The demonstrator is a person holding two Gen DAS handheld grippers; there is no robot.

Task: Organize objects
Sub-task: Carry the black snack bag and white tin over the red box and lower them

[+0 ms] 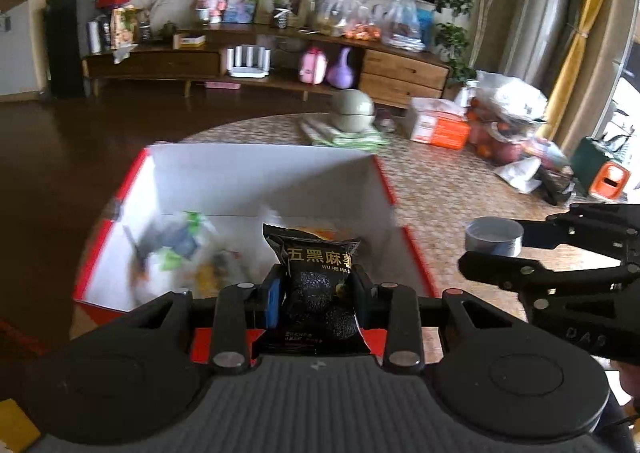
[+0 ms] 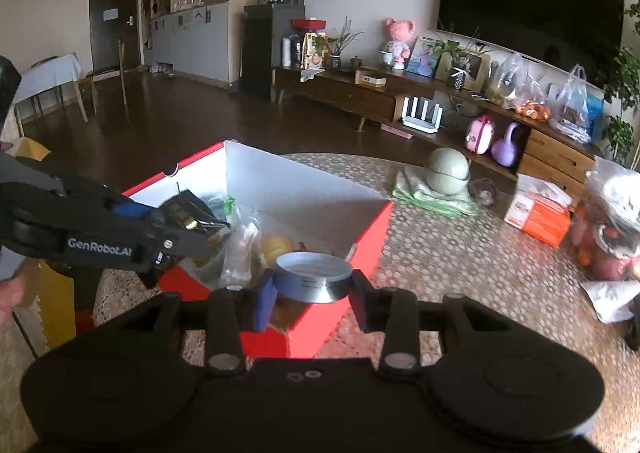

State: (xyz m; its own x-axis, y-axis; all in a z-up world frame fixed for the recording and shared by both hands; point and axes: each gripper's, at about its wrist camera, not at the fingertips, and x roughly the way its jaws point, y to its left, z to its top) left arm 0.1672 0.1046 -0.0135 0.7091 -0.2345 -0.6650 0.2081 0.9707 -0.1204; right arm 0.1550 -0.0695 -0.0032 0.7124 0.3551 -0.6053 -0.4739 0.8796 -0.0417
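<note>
My left gripper (image 1: 318,285) is shut on a black snack packet (image 1: 320,273) with gold characters, held over the near edge of the red box (image 1: 140,165) with white inner walls. Several wrapped items lie blurred in the box. My right gripper (image 2: 314,291) is shut on a round silver tin (image 2: 314,277), held above the box's near right corner (image 2: 360,249). In the left wrist view the tin (image 1: 495,240) and the right gripper (image 1: 520,253) hang to the right of the box. The right wrist view shows the left gripper (image 2: 208,229) over the box with the packet (image 2: 188,209).
The round table (image 2: 460,269) has a woven cover. On it stand a green lidded bowl (image 2: 448,171) on folded cloths, an orange-and-white carton (image 2: 538,211) and bags of fruit (image 2: 608,237) at the right. A TV cabinet (image 2: 400,97) stands behind. A hand shows at the left edge.
</note>
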